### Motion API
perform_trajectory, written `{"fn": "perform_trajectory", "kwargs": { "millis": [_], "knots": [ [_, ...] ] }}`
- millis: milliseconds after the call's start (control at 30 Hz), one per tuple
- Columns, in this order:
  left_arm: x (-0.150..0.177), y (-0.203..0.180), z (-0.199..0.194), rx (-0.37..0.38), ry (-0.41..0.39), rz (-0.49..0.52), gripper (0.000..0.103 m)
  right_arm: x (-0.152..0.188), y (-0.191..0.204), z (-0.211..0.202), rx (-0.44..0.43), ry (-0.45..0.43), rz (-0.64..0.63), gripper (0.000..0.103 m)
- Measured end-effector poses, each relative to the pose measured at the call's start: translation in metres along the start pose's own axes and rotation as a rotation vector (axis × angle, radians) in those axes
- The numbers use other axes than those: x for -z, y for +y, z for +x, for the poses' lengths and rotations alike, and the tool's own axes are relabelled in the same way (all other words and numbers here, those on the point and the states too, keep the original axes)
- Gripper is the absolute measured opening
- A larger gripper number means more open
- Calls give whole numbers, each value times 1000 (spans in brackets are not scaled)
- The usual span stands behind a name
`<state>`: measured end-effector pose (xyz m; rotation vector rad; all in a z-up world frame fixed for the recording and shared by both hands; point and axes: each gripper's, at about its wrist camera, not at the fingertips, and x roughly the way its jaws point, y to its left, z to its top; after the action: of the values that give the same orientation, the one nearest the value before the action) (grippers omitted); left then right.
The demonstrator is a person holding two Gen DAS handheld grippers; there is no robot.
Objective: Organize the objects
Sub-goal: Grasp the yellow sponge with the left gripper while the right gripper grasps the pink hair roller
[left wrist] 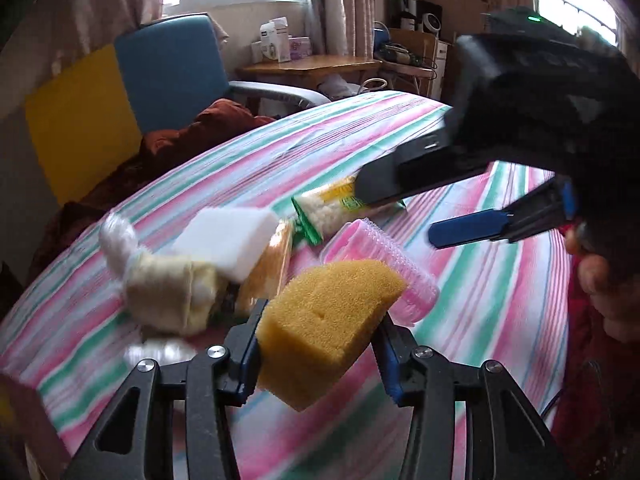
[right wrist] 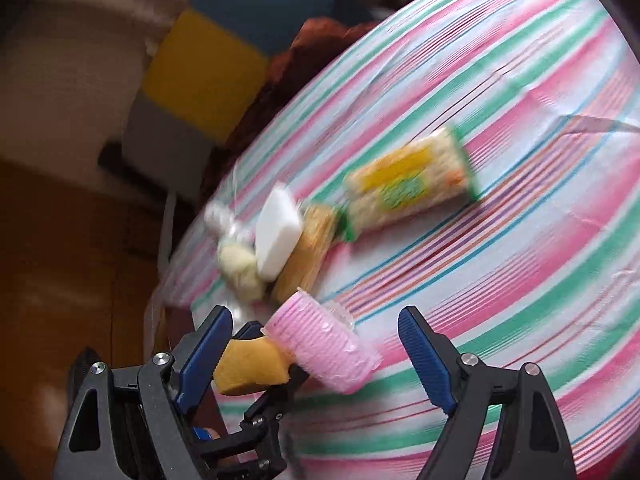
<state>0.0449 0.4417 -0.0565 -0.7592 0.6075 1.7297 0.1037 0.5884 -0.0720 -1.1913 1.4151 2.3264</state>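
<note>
Left tool [left wrist: 318, 344] clamped on yellow sponge [left wrist: 324, 320], lifted clear of striped tabletop [left wrist: 480, 300] for sorting. I keep right tool [right wrist: 316, 350] spread apart, pink roller pack [right wrist: 324, 352] between fingers, unpinched. Remaining clutter at 11 o'clock.

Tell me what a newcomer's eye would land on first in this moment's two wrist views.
First, the yellow sponge clamped in the left gripper, lifted above the striped tablecloth. Just behind it lies a pink ridged pack, with the open right gripper poised around it without touching. Further left sits a cluster: a white sponge block, a cream cloth bundle and a green-edged scourer pack.
</note>
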Motion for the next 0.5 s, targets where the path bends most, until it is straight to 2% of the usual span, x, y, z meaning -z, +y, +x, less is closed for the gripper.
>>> {"fn": "perform_trajectory", "kwargs": {
  "millis": [67, 167, 267, 333, 400, 433, 500],
  "knots": [
    [10, -2, -8, -15, -10, -4, 49, 1, 6, 11, 13, 54, -22, 86],
    [22, -7, -11, -35, -1, -1, 49, 7, 16, 27, -15, 142, -70, 86],
    [29, -9, -13, -40, 0, -18, 49, 13, 25, 42, 43, 201, -117, 84],
    [32, -9, -15, -40, -3, -33, 49, 17, 28, 49, 55, 231, -148, 75],
    [36, -7, -15, -48, 7, -46, 49, 20, 33, 52, 76, 236, -186, 56],
    [39, -6, -15, -50, 11, -58, 49, 20, 32, 53, 87, 237, -186, 56],
    [44, -2, -18, -47, 10, -86, 48, 19, 30, 51, 73, 216, -176, 48]
  ]
}}
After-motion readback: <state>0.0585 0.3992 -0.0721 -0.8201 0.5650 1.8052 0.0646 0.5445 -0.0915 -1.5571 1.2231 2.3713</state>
